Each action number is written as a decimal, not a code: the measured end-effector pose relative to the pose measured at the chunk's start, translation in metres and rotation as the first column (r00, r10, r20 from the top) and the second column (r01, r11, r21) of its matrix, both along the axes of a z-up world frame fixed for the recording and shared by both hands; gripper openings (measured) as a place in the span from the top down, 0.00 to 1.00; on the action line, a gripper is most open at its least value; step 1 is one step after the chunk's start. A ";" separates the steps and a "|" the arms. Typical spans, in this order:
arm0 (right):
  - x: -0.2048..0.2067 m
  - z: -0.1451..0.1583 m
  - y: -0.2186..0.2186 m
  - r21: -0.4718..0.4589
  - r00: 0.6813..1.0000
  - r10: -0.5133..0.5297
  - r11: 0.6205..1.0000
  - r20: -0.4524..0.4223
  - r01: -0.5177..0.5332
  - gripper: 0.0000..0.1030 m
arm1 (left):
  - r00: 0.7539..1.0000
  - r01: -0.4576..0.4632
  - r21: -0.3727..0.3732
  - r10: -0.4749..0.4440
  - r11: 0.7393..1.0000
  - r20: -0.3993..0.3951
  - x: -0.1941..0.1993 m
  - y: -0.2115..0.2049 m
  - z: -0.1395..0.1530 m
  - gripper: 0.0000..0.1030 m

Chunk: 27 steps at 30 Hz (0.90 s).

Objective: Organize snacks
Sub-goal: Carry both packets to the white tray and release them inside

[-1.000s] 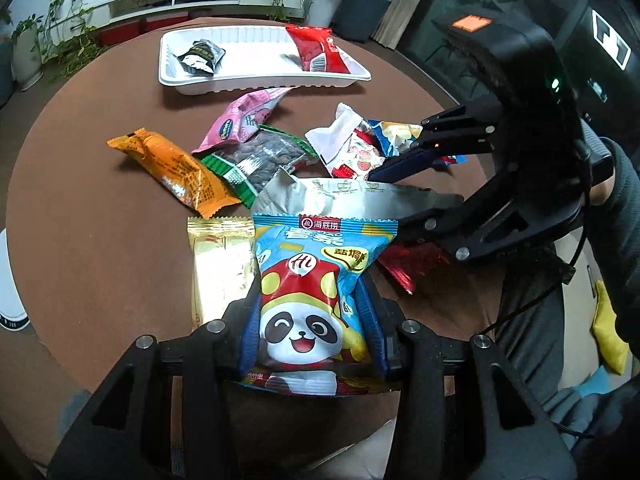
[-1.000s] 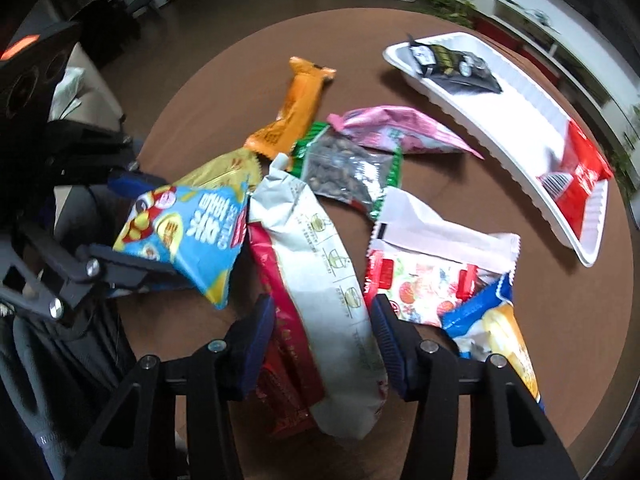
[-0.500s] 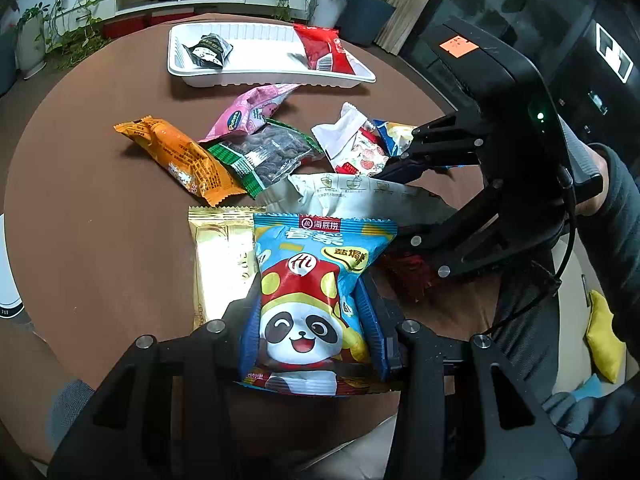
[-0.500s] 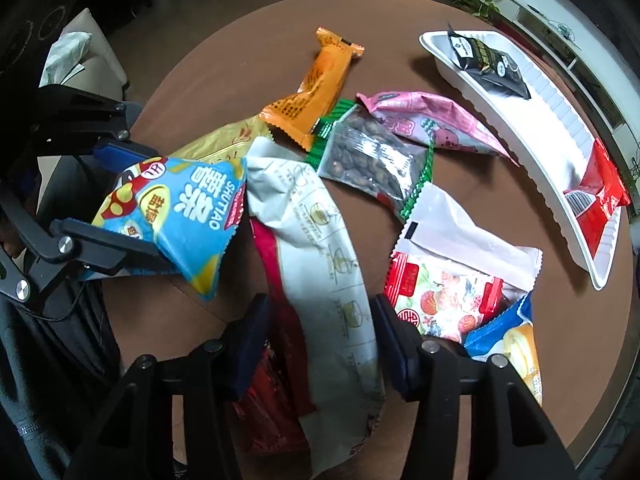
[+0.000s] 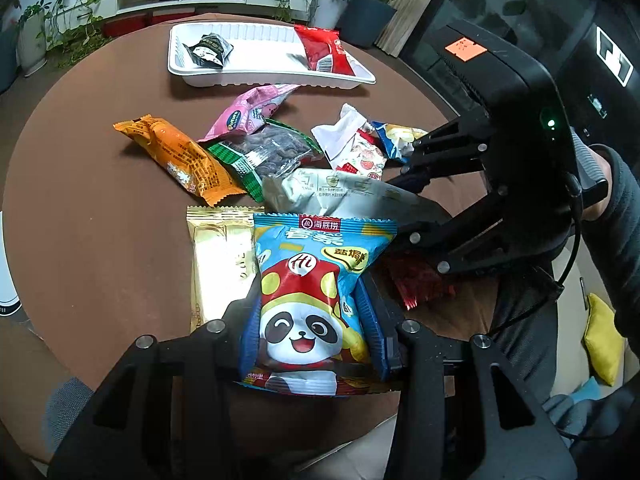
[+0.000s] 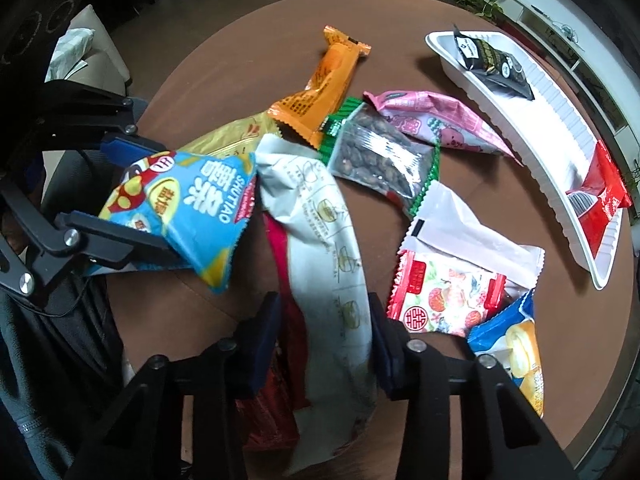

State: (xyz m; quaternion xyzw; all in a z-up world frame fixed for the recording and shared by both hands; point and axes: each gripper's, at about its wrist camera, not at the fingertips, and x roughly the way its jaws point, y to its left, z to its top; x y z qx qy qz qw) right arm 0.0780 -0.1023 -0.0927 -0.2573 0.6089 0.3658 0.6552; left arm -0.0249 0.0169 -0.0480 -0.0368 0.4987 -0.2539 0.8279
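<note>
Panda snack bag (image 5: 310, 300) pinched in left tongs (image 5: 312, 320); grey pouch (image 6: 328, 248) between wide right tongs (image 6: 324, 336).

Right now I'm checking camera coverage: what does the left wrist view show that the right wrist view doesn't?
Only the left wrist view shows the panda face on the blue snack bag that the left gripper holds, and the right gripper's body. Only the right wrist view shows the white pouch running between the right gripper's blue pads. Both show the white tray, orange bar and pink pack.
</note>
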 end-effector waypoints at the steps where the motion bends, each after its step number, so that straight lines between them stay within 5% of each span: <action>1: -0.001 0.000 0.001 -0.004 1.000 -0.004 1.000 0.005 0.004 0.72 | 1.000 0.001 -0.001 -0.001 1.000 0.000 0.000 -0.001 0.000 0.60; 4: 0.005 0.001 -0.001 -0.002 0.997 -0.074 0.997 0.014 0.074 0.86 | 1.000 -0.001 -0.005 0.001 1.000 0.004 0.000 -0.002 0.000 0.60; 13: 0.009 0.008 -0.019 0.087 0.982 -0.185 0.979 -0.028 0.187 0.87 | 1.000 -0.017 -0.025 0.017 1.000 0.012 0.000 0.003 0.002 0.60; 27: 0.008 0.056 -0.091 0.360 0.905 -0.419 0.835 -0.076 0.417 0.87 | 0.995 -0.064 -0.040 0.067 0.997 0.077 0.010 0.013 0.026 0.61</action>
